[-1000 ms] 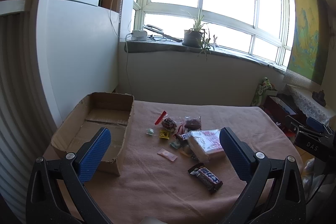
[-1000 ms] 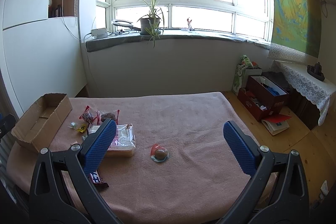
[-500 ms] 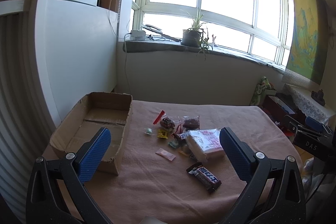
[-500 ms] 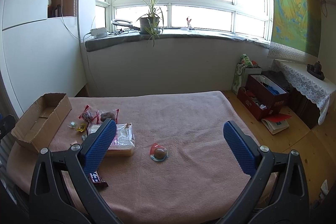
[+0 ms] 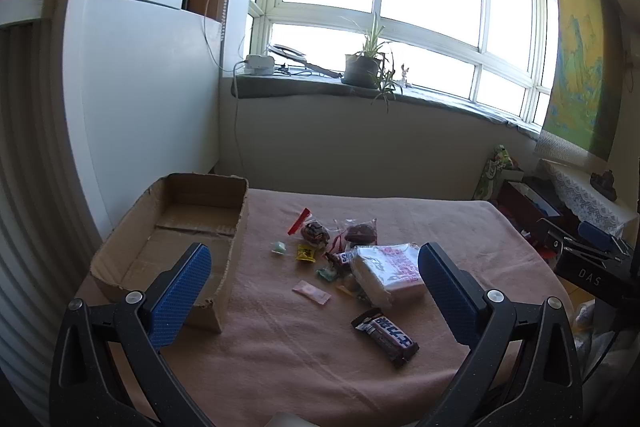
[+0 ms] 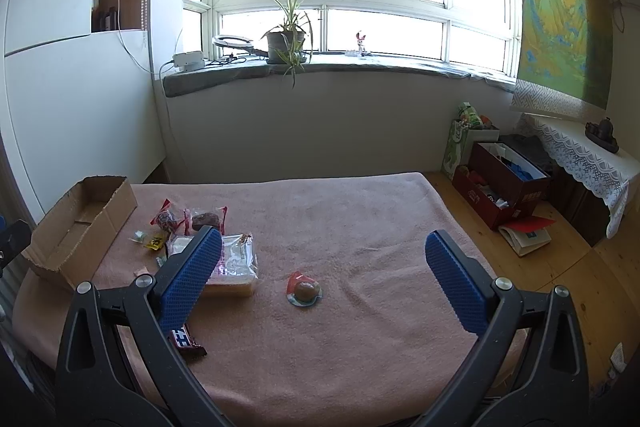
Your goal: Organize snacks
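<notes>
Cardboard box (image 5: pixel 176 227) sits open at the left edge of the pink blanket (image 5: pixel 280 347), with nothing in it that I can see. Just right of it the snacks lie in a loose cluster: small candies (image 5: pixel 305 252), a white packet (image 5: pixel 390 269), a chocolate bar (image 5: pixel 386 335). Farther right, apart, lies a round sweet (image 6: pixel 305 290). My left gripper (image 5: pixel 314 289) and right gripper (image 6: pixel 323 273) both hover spread wide, holding nothing.

Pink blanket (image 6: pixel 340 227) (brown cardboard box (image 5: pixel 132 251))
</notes>
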Demonstrator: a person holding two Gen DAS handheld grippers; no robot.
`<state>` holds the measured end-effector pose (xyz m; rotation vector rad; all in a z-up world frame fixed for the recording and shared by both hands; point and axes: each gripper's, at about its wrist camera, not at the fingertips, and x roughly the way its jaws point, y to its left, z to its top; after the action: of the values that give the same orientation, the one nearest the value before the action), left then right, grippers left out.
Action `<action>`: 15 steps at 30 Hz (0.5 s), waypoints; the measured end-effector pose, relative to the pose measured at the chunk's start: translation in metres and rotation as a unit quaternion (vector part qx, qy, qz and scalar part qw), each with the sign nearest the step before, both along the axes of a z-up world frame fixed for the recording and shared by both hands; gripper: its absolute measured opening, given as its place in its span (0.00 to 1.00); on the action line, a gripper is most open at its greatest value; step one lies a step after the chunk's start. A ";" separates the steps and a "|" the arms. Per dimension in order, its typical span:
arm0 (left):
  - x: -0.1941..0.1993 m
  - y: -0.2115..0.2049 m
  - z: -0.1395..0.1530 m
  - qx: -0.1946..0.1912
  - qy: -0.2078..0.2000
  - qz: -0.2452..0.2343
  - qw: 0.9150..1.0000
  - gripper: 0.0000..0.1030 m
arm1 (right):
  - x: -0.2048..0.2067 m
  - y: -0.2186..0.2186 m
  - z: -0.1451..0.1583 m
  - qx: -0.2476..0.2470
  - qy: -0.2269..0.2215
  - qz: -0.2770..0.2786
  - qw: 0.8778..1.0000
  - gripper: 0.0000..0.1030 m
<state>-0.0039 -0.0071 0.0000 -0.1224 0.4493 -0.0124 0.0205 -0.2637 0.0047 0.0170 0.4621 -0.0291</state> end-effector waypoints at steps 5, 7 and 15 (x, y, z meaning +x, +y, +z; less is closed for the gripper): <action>0.000 -0.002 0.000 -0.002 0.002 -0.004 1.000 0.99 | 0.001 0.001 0.000 -0.001 0.004 0.001 1.000 1.00; 0.000 -0.002 0.000 -0.002 0.002 -0.004 1.000 0.99 | 0.002 0.002 0.000 -0.001 0.005 0.003 1.000 1.00; 0.000 -0.002 0.000 -0.003 0.003 -0.003 1.000 0.99 | 0.002 0.002 0.000 -0.001 0.005 0.003 1.000 1.00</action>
<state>-0.0038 -0.0093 -0.0004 -0.1271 0.4565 -0.0201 0.0223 -0.2614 0.0049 0.0132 0.4713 -0.0249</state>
